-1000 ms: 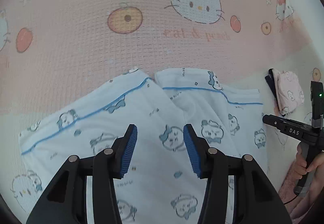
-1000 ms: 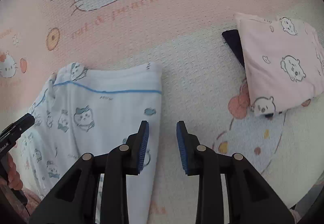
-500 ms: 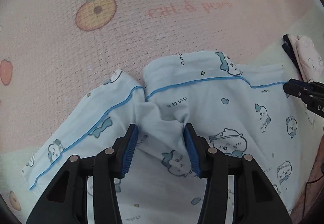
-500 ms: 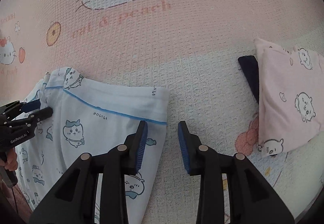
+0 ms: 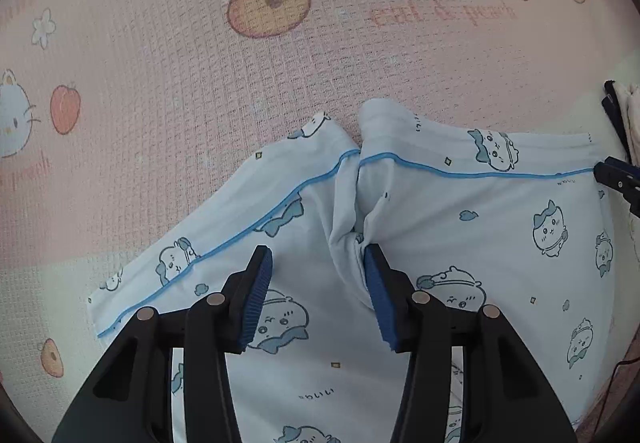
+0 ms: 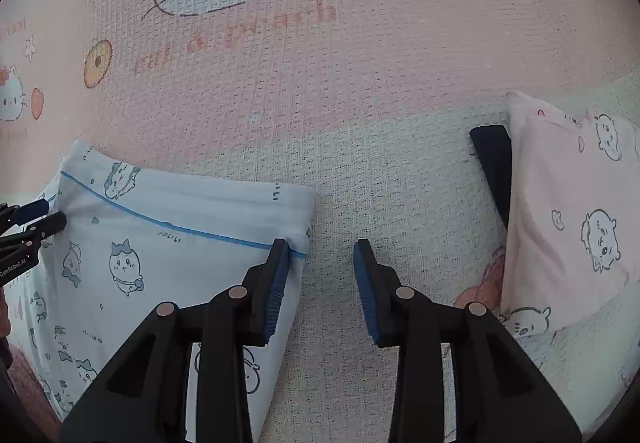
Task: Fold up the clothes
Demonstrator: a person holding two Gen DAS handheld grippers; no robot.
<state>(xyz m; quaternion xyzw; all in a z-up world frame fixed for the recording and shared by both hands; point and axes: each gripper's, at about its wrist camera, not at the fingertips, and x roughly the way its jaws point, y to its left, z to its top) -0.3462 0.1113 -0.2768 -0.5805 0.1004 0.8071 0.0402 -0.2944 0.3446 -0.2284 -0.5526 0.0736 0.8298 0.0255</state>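
A pale blue garment [image 5: 480,227] with cartoon prints and blue piping lies spread on the pink blanket [image 5: 160,43]. My left gripper [image 5: 318,255] hangs open over its middle. A raised crease of cloth stands between the jaws, against the right pad, and is not pinched. In the right wrist view the garment [image 6: 168,243] ends at a folded right edge. My right gripper [image 6: 320,245] is open astride that edge, its left finger over the piping and its right finger over bare blanket. Its tips [image 5: 616,179] show at the left wrist view's right edge.
A folded pink garment [image 6: 568,223] lies on a dark folded item [image 6: 492,163] to the right of the right gripper. The left gripper's tips [image 6: 36,219] reach the blue garment's left part. The cartoon-printed blanket [image 6: 360,83] stretches beyond.
The left gripper has tipped further down, over the bunched crease. The right gripper has come in to the garment's right edge, and its jaws have widened a little.
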